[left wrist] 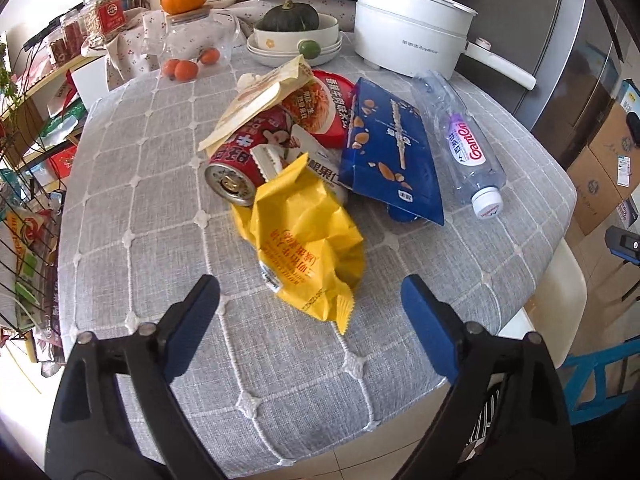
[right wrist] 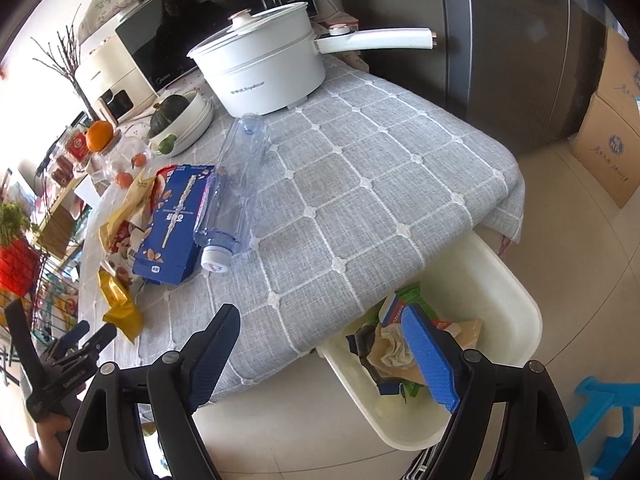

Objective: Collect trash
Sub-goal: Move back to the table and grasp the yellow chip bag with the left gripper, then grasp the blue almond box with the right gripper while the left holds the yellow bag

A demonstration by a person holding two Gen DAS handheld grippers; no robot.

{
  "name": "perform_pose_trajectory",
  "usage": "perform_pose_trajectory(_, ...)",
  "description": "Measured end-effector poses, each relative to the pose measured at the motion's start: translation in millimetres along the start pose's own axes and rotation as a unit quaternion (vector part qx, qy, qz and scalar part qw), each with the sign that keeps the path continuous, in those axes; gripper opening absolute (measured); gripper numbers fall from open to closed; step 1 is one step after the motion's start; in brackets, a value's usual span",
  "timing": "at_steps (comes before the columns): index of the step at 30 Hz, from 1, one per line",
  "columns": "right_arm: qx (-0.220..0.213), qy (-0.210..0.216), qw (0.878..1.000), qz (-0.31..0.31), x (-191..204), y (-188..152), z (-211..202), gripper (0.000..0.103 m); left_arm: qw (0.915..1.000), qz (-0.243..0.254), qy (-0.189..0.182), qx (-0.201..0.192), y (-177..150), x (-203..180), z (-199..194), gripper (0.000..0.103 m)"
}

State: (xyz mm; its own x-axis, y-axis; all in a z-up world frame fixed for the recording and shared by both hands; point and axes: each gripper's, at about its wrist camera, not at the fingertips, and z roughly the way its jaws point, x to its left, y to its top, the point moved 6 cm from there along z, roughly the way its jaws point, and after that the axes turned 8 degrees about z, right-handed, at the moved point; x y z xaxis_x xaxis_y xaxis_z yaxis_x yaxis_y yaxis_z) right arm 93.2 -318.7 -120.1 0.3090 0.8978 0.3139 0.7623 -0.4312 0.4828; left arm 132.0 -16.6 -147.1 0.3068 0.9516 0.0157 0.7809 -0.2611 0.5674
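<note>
The left gripper [left wrist: 310, 300] points down at the table [left wrist: 160, 208] with its fingers [left wrist: 192, 312] wide apart and nothing between the pads. Just ahead of the fingertips, reaching into the gap between them, lies a crumpled yellow wrapper [left wrist: 308, 240]; its lower corner sits between the two tips without touching either. Beyond the wrapper, farther from the fingers, a red can [left wrist: 244, 160] lies on its side with its top facing the gripper, under a tan packet [left wrist: 260, 100] and beside a red noodle cup [left wrist: 320, 108]. To the right of these, a blue box [left wrist: 388, 152] lies flat, and farther right again a clear bottle [left wrist: 460, 136] lies with its white cap toward the gripper. A white pot [left wrist: 408, 28] stands at the far edge. The right gripper [right wrist: 320, 340] also has its fingers [right wrist: 428, 356] spread with nothing held; its left tip is over the table's near edge, and its right tip is over a cream bin [right wrist: 500, 312] that stands beside the table and holds crumpled paper and wrappers [right wrist: 392, 344]. In this view the bottle and box lie well ahead and to the left of the fingers, and the left gripper shows at the lower left.
</note>
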Motion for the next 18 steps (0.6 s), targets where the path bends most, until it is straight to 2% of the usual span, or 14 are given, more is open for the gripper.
perform_pose_trajectory(3,0.003,0.0,1.0,-0.011,4.8,-3.3,2.4,0.085,1.0,0.009,-0.002,0.002,2.2,-6.0,8.3,0.074)
perform_pose_trajectory(6,0.005,-0.003,1.0,-0.017,7.5,-5.2,4.5,0.085,0.9998,0.008,-0.001,0.018,2.0,-5.5,19.4,0.049)
perform_pose_trajectory(8,0.006,-0.007,1.0,-0.02,8.1,-5.9,5.7,0.085,0.9992,-0.002,-0.02,0.034,0.0,-3.8,24.6,0.04)
perform_pose_trajectory(9,0.006,-0.008,1.0,-0.022,8.2,-5.7,6.0,0.085,0.9988,-0.009,-0.03,0.037,0.1,-2.7,24.5,0.032)
perform_pose_trajectory(10,0.006,-0.008,1.0,-0.024,8.6,-5.8,6.2,0.085,0.9986,-0.012,-0.037,0.037,1.4,-2.1,22.1,0.027)
perform_pose_trajectory(18,0.002,-0.013,0.999,-0.05,24.4,-5.9,8.0,0.085,0.9956,-0.023,-0.089,0.021,2.6,7.5,-15.8,0.024)
